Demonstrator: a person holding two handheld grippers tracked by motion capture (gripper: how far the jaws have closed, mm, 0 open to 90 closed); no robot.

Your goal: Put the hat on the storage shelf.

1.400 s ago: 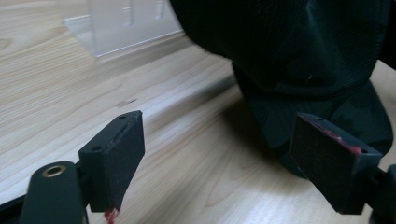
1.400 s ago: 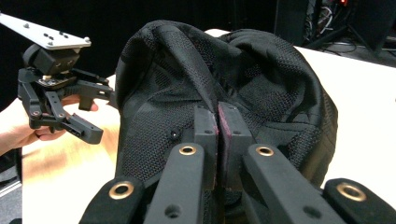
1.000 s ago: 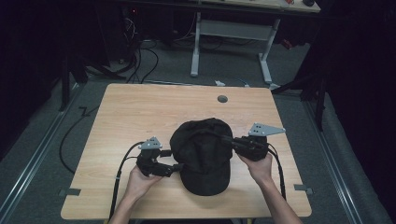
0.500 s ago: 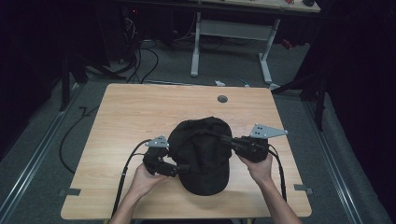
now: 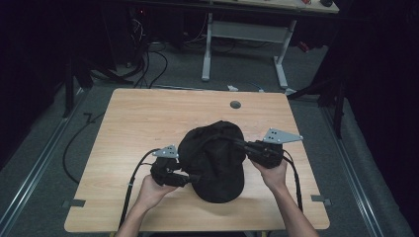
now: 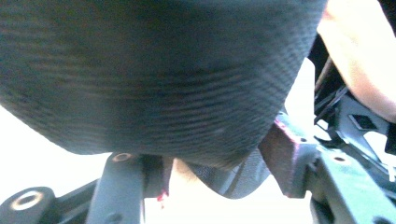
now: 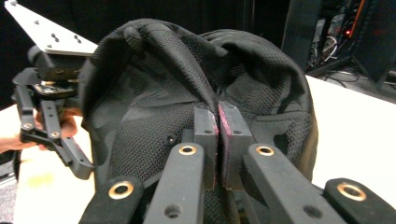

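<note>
We have a black cap lying on the near half of the wooden table, roughly at its middle from left to right, with its brim toward the near edge and its crumpled crown toward the far side.

Our right gripper reaches in from the right and is clamped on the cap's mesh crown. In the right gripper view the two pads stand pressed together with only a thin fold of the black fabric pinched between them, and the cloth bunches up into ridges just beyond them.

Our left gripper comes in from the left at the cap's near left side, by the brim. Its jaws have just been closing, and in the left gripper view the cap's edge lies between them: the woven underside spreads across the top, while the right pad sits just beside the fabric. We cannot tell from that view whether both pads already press on it.

Both hands hold their grippers low over the tabletop, one on each side of the cap. A small round grommet sits in the table on the far side of the cap, well apart from it.
</note>
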